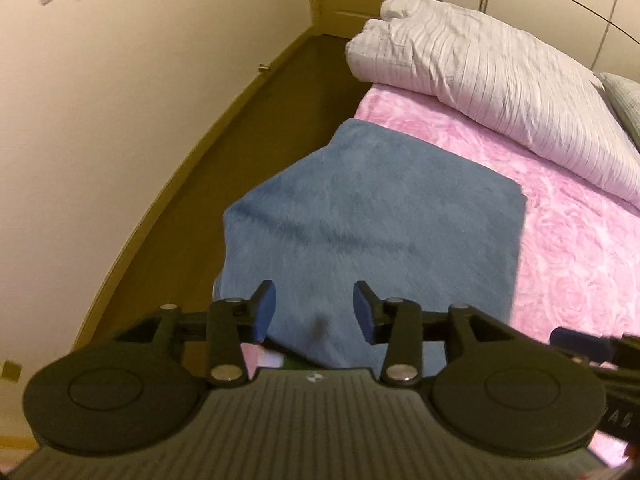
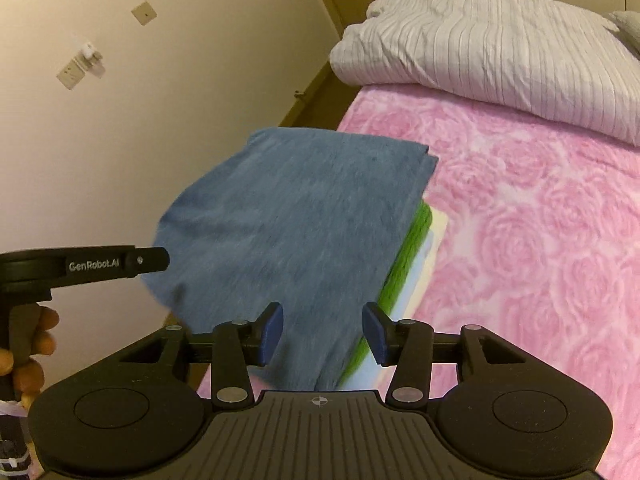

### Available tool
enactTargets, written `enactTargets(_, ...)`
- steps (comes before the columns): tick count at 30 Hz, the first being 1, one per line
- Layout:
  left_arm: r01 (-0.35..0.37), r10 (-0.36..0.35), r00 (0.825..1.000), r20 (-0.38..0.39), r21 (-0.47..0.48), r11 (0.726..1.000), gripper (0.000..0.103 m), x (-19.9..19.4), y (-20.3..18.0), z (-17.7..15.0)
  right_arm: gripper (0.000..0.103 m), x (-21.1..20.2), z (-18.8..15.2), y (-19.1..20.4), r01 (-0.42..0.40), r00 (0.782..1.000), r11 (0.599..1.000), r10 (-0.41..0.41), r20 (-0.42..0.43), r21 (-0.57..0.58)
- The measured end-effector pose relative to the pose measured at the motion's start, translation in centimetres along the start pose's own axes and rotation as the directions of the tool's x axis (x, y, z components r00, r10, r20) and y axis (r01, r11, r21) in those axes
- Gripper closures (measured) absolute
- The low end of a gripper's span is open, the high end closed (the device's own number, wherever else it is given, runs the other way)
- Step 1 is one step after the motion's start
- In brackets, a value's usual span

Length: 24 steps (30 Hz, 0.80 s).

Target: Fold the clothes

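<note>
Left claw [image 1: 315, 312] wide, holding nothing, over folded blue garment [image 1: 372, 216] at bed's left edge. Right view only: green layer [image 2: 404, 268] and pale layers beneath garment; right claw [image 2: 323, 334] wide, holding nothing. Pink rose-pattern blanket [image 2: 540, 240], striped white duvet [image 2: 500, 48] at far end, beige wall [image 1: 120, 120], dark floor [image 1: 248, 152].

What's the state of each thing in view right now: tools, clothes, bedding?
left tool: open, empty, over the blue garment.
right tool: open, empty.
blue garment: folded, flat, top of the stack.
green item: folded, under the blue, edge showing.
striped duvet: bunched at the far end.
pink blanket: spread flat.
</note>
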<state>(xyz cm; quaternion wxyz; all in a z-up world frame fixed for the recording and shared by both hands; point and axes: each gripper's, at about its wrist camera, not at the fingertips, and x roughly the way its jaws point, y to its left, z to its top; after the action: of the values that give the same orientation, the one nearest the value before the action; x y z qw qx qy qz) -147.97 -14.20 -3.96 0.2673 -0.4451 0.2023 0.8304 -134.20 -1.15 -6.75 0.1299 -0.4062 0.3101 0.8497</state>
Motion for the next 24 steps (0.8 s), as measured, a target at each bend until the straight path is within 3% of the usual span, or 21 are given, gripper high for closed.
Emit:
enactTargets(7, -0.04, 0.043, 0.997, 0.062, -0.055, 0.998, 0.065, -6.8, -2.1, -4.4, 0.055, -5.5, -2.6, 0.0, -0.026, 0.999, 0.992, 0.031, 0.039, -0.121)
enactTargets(11, 0.011, 0.007, 0.991, 0.133, -0.134, 0.991, 0.065, -10.8, -3.1, -7.1, 0.055, -8.7, -4.4, -0.3, -0.007, 0.997, 0.979, 0.022, 0.07, -0.204)
enactTargets(16, 0.042, 0.011, 0.979, 0.205, -0.251, 0.967, 0.064, -15.2, -4.5, -10.6, 0.055, -12.5, -6.7, -1.6, -0.049, 0.994, 0.946, 0.078, 0.079, -0.32)
enactTargets(24, -0.086, 0.145, 0.976, 0.164, -0.318, 0.944, 0.064, -18.9, -9.9, -15.5, 0.055, -18.1, -9.4, -5.7, -0.117, 0.99, 0.921, 0.137, 0.027, -0.372)
